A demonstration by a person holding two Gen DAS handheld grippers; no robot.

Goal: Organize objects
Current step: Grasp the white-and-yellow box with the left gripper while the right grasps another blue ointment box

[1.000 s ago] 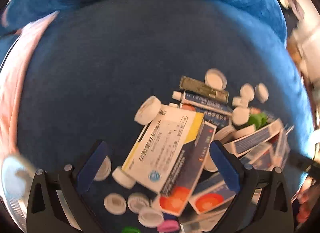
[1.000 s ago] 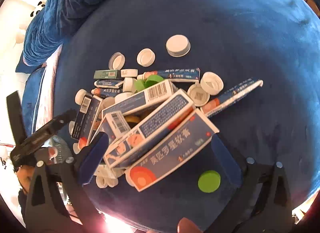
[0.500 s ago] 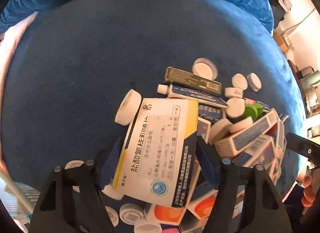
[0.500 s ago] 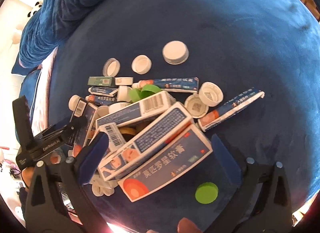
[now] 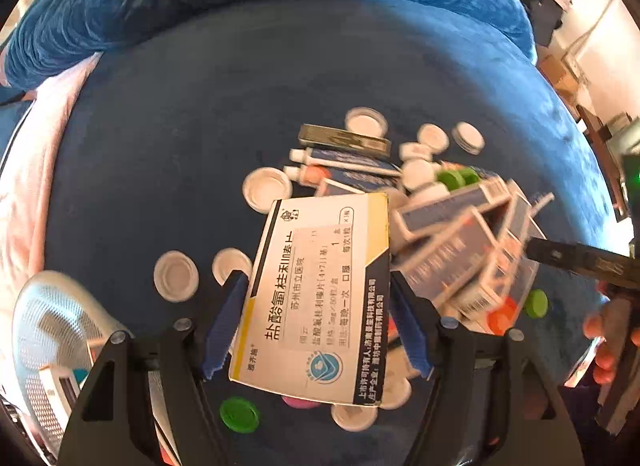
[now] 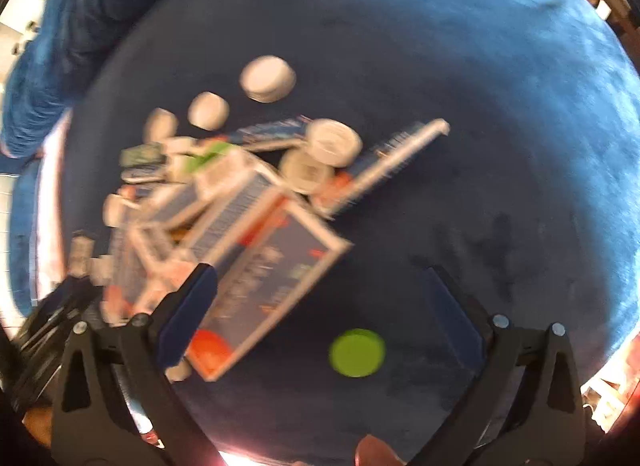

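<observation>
A heap of blue-and-white medicine boxes (image 5: 460,242), tubes and white caps (image 5: 267,189) lies on a round blue velvet cushion (image 5: 160,125). My left gripper (image 5: 317,277) is shut on a white and yellow medicine box (image 5: 320,306); both blue pads press its long sides and hold it above the heap. My right gripper (image 6: 318,272) is open and points down at the cushion. A lime green cap (image 6: 357,352) lies under the gap between its fingers. A large blue box with an orange dot (image 6: 272,286) reaches in beside the left finger. The right wrist view is blurred.
A pale blue mesh basket (image 5: 52,330) sits at the lower left of the left wrist view, with a pink cloth (image 5: 24,185) behind it. A hand (image 5: 608,330) with the other gripper's black body (image 5: 580,262) shows at the right. A darker green cap (image 5: 239,414) lies below the held box.
My left gripper's jaws went from wide open to shut on the white and yellow box and raised it off the heap. The right gripper shifted, and its view is now blurred.
</observation>
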